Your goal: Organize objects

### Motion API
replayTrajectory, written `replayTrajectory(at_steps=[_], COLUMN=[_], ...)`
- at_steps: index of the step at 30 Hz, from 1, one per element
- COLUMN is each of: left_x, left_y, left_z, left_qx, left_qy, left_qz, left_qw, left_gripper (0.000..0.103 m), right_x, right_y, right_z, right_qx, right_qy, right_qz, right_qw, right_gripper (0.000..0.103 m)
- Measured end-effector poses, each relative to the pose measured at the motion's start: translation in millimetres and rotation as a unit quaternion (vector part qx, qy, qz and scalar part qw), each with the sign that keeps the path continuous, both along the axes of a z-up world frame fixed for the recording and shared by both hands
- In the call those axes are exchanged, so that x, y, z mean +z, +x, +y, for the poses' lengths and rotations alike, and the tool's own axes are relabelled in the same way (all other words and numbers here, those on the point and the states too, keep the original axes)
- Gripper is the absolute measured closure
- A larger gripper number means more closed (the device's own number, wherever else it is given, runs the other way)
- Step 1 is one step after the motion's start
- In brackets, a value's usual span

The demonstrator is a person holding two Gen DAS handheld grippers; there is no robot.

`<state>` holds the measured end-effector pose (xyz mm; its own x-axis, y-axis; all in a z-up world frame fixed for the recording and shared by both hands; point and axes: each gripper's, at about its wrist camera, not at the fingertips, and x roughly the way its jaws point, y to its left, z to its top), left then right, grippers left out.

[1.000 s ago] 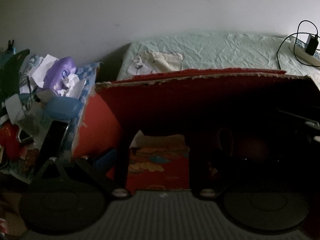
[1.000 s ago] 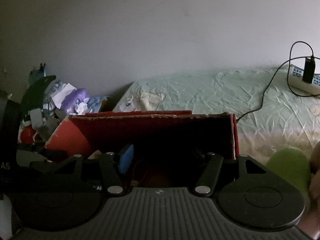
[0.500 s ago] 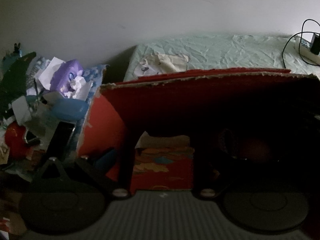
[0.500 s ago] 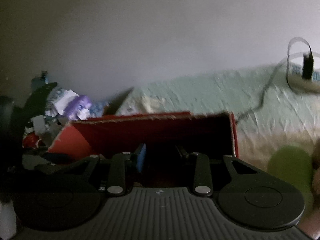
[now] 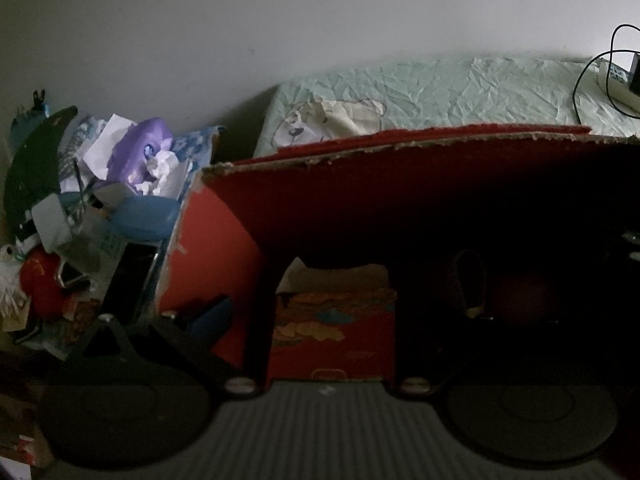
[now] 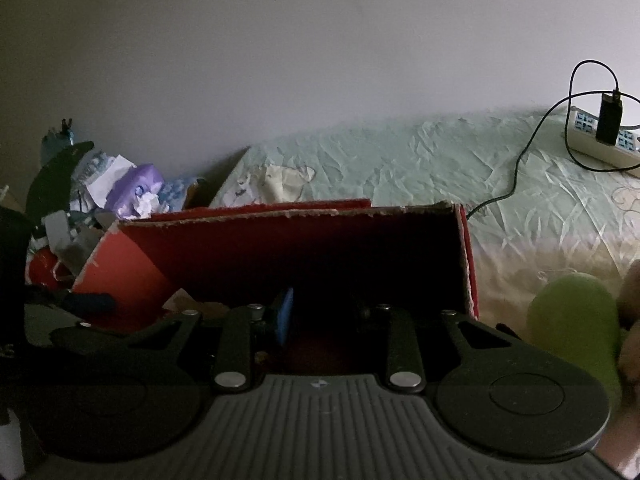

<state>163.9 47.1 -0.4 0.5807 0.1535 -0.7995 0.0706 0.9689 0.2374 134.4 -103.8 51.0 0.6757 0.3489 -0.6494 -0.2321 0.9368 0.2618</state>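
Observation:
A red cardboard box (image 5: 212, 256) (image 6: 132, 272) stands open on the bed in front of both grippers. Inside it, in the left wrist view, lies a red packet with a cartoon print (image 5: 334, 320); a dark strap (image 5: 468, 280) and a dim round reddish thing (image 5: 524, 300) lie to its right. My left gripper (image 5: 326, 312) hangs open over the packet without touching it; only its blue left pad (image 5: 212, 314) shows. My right gripper (image 6: 326, 314) reaches into the box's right half, fingers partly drawn together, blue pad (image 6: 285, 316) visible. The gap between them is too dark to read.
A heap of clutter with a purple toy (image 5: 136, 152) (image 6: 136, 184) crowds the box's left side. The mint bedsheet (image 6: 400, 160) stretches behind, with a power strip and charger cable (image 6: 600, 136) at the far right. A green rounded object (image 6: 572, 328) lies right of the box.
My right gripper's fingers have drawn inward from a wide spread and then held that width. The left gripper kept its spread and shifted slightly left relative to the box.

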Motion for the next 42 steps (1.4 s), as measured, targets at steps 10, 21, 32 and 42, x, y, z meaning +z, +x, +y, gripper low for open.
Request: replayTrajectory(at_steps=[10,21,32,42], left_x=[-0.2,0.5,0.2,-1.4], left_y=[-0.7,-0.9,0.2,2.0], left_z=[-3.0,-3.7,-4.0,-3.4], left_qx=[-0.006,-0.008,-0.006,-0.009], left_qy=[0.011,0.011,0.016,0.017], left_qz=[-0.003,-0.003,0.002,0.01], left_qw=[0.9999,0.9999,0.9999,0.9998], left_gripper=[0.002,0.002,0.002,0.002], right_x=[-3.4,-3.7,-4.3,-5.4], right_y=[7.1,9.1,9.7,8.7], right_z=[7.5,5.8,5.5,6.0], right_qx=[0.008,0.013,0.017,0.018], right_qy=[-0.03,-0.018,-0.012,-0.009], right_qz=[0.031,0.036,0.039,0.039], right_qw=[0.999,0.999,0.999,0.999], right_gripper=[0.076,0.075,0.074,0.074])
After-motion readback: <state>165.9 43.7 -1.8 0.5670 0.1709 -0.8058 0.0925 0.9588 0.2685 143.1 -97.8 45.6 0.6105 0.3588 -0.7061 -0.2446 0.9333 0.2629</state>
